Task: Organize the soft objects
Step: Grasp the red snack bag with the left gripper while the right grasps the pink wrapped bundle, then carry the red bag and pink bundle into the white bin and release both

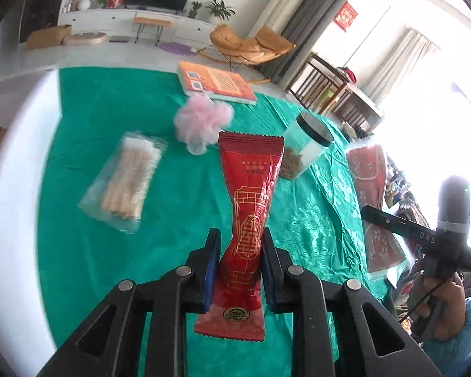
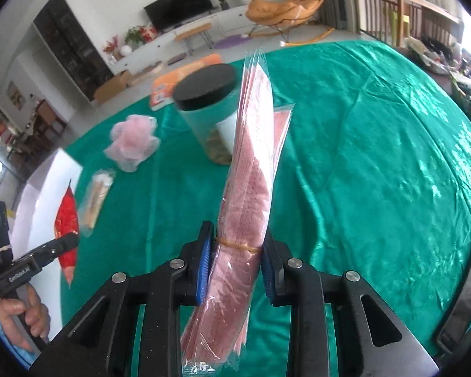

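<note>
My left gripper (image 1: 240, 245) is shut on a red foil packet (image 1: 249, 194) with gold print, held upright above the green cloth (image 1: 110, 220). My right gripper (image 2: 237, 245) is shut on a clear-wrapped bundle of pink patterned sheets (image 2: 249, 188) bound by a rubber band, also held above the cloth. The bundle shows at the right edge of the left wrist view (image 1: 372, 194), and the red packet at the left of the right wrist view (image 2: 67, 216). A pink mesh puff (image 1: 204, 119) and a clear bag of pale sticks (image 1: 127, 179) lie on the cloth.
A clear jar with a black lid (image 1: 307, 144) stands right of the puff, holding brown bits. An orange book (image 1: 216, 83) lies at the cloth's far edge. A dark flat object (image 2: 464, 295) lies at the cloth's right edge. White table rim (image 1: 12, 188) borders the left.
</note>
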Motion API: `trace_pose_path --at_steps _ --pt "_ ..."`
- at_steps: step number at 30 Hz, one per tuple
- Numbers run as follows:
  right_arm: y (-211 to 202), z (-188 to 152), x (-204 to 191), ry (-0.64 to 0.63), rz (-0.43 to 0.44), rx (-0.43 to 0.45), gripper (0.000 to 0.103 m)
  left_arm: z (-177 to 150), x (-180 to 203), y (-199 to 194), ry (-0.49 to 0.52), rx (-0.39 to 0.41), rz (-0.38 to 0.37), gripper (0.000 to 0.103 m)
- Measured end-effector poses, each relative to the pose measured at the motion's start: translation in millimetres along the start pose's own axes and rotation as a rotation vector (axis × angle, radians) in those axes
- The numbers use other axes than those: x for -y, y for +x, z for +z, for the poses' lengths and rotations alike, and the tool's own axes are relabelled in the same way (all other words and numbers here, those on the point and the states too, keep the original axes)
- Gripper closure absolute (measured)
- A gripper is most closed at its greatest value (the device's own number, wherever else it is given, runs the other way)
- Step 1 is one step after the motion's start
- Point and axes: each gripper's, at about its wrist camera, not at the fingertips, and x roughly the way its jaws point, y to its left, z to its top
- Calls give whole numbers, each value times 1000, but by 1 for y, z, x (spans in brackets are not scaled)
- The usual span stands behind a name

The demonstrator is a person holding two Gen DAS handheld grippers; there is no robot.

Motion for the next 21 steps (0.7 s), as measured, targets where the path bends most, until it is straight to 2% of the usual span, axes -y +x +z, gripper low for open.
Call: trace_pose_path --at_steps 2,4,8,10,11,12,13,14,15,17,19,21 --pt "-6 -2 -55 -60 113 4 74 -5 -25 -49 1 55 75 79" --pt "-9 -5 -116 -118 243 -4 74 -12 -55 -95 -10 101 182 79" --pt "0 -17 -237 -230 487 -64 74 -31 -119 -162 -52 145 469 78" --pt "14 -27 -291 -270 586 -112 70 -42 -150 -179 -103 131 631 71" --pt "22 -33 -311 -280 634 -136 60 -48 -166 -183 -134 122 694 50" --pt "31 -37 -328 -282 698 -172 29 -53 -179 -188 -162 124 732 21" --pt "38 -42 -338 -274 726 -197 20 -60 -186 -194 -188 146 758 11" --pt "44 -46 -341 -263 717 -205 22 -68 -190 -201 -208 187 774 6" --pt "48 -48 -338 -261 702 -204 22 -73 -190 -205 -223 222 775 6" --pt "54 -51 -313 -263 620 -165 22 -80 -186 -208 -236 255 731 6" --pt "59 -56 -274 -299 438 -80 22 -81 -173 -203 -226 274 666 6" --pt "66 -69 -227 -355 187 7 22 -78 -151 -195 -183 283 574 6"
